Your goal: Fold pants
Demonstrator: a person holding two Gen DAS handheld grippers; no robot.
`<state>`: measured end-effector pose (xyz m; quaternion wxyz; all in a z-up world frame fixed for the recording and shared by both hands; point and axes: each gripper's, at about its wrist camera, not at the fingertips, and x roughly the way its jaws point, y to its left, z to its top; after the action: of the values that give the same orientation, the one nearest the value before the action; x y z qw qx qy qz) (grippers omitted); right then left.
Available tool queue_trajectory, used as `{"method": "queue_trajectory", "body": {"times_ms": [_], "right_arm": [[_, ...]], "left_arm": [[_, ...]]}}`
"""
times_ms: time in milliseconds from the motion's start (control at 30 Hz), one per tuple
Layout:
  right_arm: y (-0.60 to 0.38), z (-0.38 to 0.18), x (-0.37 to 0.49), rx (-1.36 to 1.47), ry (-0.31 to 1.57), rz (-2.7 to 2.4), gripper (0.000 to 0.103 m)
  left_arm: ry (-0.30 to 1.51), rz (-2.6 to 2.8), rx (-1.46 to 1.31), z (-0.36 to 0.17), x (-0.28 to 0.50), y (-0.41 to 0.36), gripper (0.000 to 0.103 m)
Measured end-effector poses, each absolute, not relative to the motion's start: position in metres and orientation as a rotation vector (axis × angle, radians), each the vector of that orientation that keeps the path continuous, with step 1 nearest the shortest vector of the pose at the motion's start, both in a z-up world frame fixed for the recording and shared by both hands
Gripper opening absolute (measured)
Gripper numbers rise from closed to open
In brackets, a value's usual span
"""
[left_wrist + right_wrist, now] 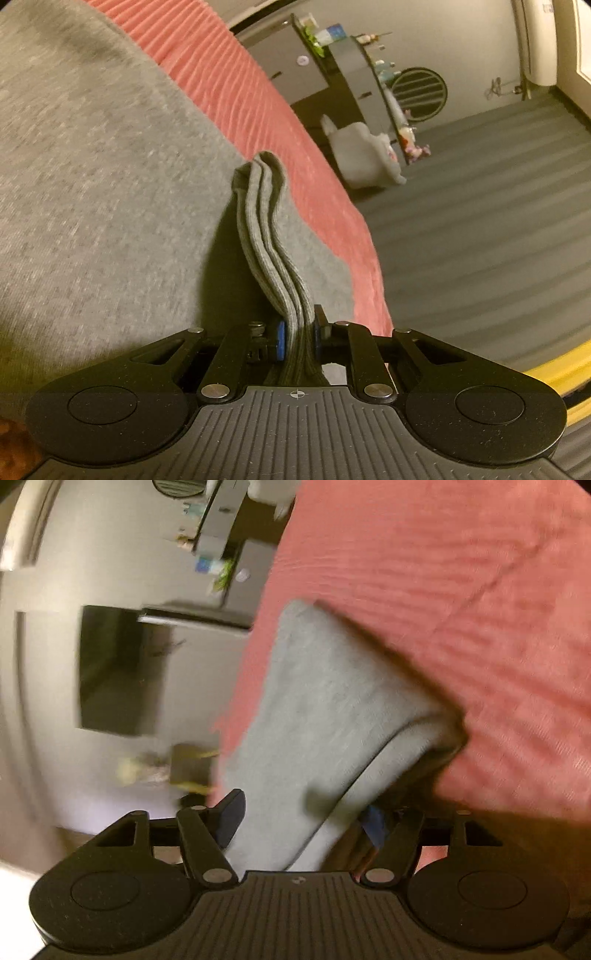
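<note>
Grey pants point(110, 184) lie spread over a red ribbed bedspread point(236, 74). Their ribbed hem point(262, 221) is bunched into folds that rise off the cloth and run straight into my left gripper point(298, 332), which is shut on it between its blue pads. In the blurred right wrist view, a folded band of the same pants point(332, 701) runs from the bedspread point(461, 572) down between the fingers of my right gripper point(303, 823). Those jaws stand wide, one finger point(231, 819) beside the cloth's edge and the other half hidden behind it. I see no pinch there.
The bed's edge drops to a grey striped carpet point(480, 221). Beyond it stand a dark cabinet point(354, 62) with small items on top, a white soft bundle point(365, 155) on the floor and a round dark grille point(419, 94). A dark screen point(114, 672) hangs on the wall.
</note>
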<state>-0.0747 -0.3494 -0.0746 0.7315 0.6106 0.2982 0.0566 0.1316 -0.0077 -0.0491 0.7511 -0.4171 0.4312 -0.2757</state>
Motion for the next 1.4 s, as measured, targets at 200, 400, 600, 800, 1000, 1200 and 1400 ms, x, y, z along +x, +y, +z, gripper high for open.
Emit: {"method": "queue_trajectory", "body": {"times_ms": [200, 400, 600, 800, 1000, 1200, 1400], "right_arm": [[-0.312, -0.068, -0.048, 1.156, 0.777, 0.215, 0.073], [-0.339, -0.07, -0.06, 1.272, 0.596, 0.031, 0.073], [-0.352, -0.08, -0.063, 1.326, 0.669, 0.028, 0.074], [-0.3, -0.077, -0.031, 1.204, 0.801, 0.27, 0.079], [-0.301, -0.075, -0.027, 1.273, 0.677, 0.243, 0.079], [-0.291, -0.076, -0.019, 1.27, 0.736, 0.311, 0.082], [-0.307, -0.081, -0.027, 1.256, 0.635, 0.009, 0.051]], "left_arm": [[0.931, -0.607, -0.924, -0.047, 0.122, -0.003, 0.016], [0.931, -0.55, -0.909, -0.048, 0.125, -0.001, 0.016], [0.951, -0.552, -0.938, -0.052, 0.127, 0.001, 0.016], [0.951, -0.576, -0.97, -0.054, 0.127, 0.003, 0.016], [0.961, -0.562, -0.963, -0.057, 0.127, 0.003, 0.016], [0.964, -0.558, -0.972, -0.059, 0.13, 0.004, 0.016], [0.971, -0.525, -0.916, -0.057, 0.13, 0.001, 0.016]]}}
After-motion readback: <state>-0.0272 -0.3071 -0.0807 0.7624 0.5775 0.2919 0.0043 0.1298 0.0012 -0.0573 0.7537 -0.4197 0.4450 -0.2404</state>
